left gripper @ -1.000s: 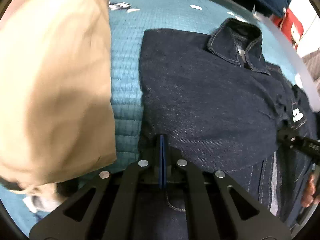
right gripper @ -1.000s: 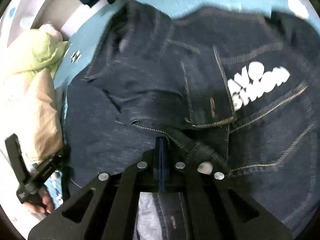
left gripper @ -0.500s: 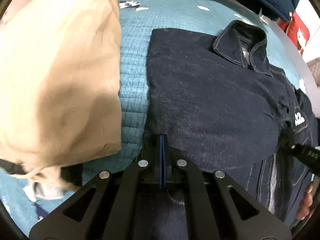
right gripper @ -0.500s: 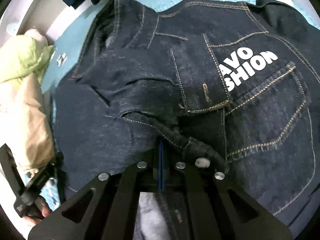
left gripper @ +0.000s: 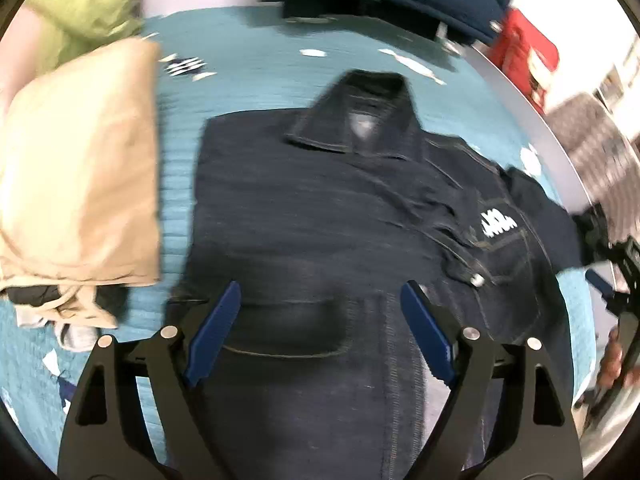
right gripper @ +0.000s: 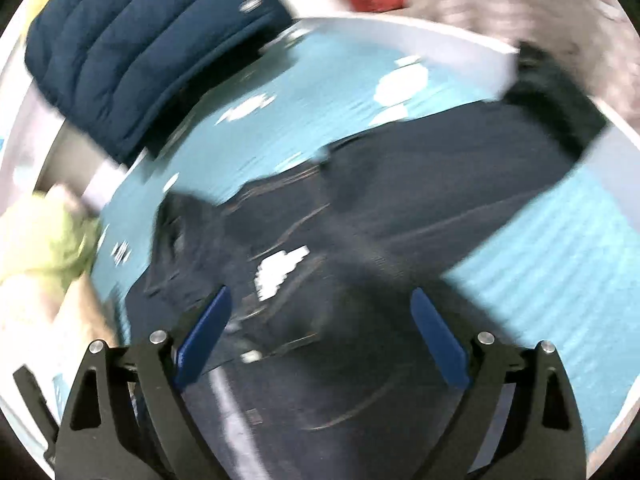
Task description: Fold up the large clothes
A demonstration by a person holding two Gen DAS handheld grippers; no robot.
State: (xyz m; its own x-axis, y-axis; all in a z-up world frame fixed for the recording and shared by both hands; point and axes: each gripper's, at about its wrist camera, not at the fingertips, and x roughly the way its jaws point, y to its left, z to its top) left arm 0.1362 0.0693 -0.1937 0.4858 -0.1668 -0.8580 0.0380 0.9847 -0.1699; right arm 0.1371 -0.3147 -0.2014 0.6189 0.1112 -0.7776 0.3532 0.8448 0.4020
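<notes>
A dark denim jacket [left gripper: 320,216] lies spread on the teal quilted bedspread [left gripper: 272,76], collar at the far end, white lettering on its right chest [left gripper: 498,224]. One side is folded over the body. My left gripper [left gripper: 320,292] hangs above the jacket's near edge, jaws opening wide, with nothing between the blue pads. In the blurred right wrist view my right gripper [right gripper: 322,300] is above the jacket [right gripper: 400,272] too, jaws opening, nothing held. The jacket's sleeve [right gripper: 552,92] stretches toward the far right edge.
A folded beige garment [left gripper: 80,176] lies left of the jacket, with a lime green one [left gripper: 84,8] behind it. A navy puffer jacket [right gripper: 132,48] lies at the far edge. The right gripper and a hand [left gripper: 616,360] show at the left wrist view's right rim.
Both grippers, shut on the denim before, have let go and opened wide. Both have risen and pulled back from the jacket; the right one also swung round, and its view blurs.
</notes>
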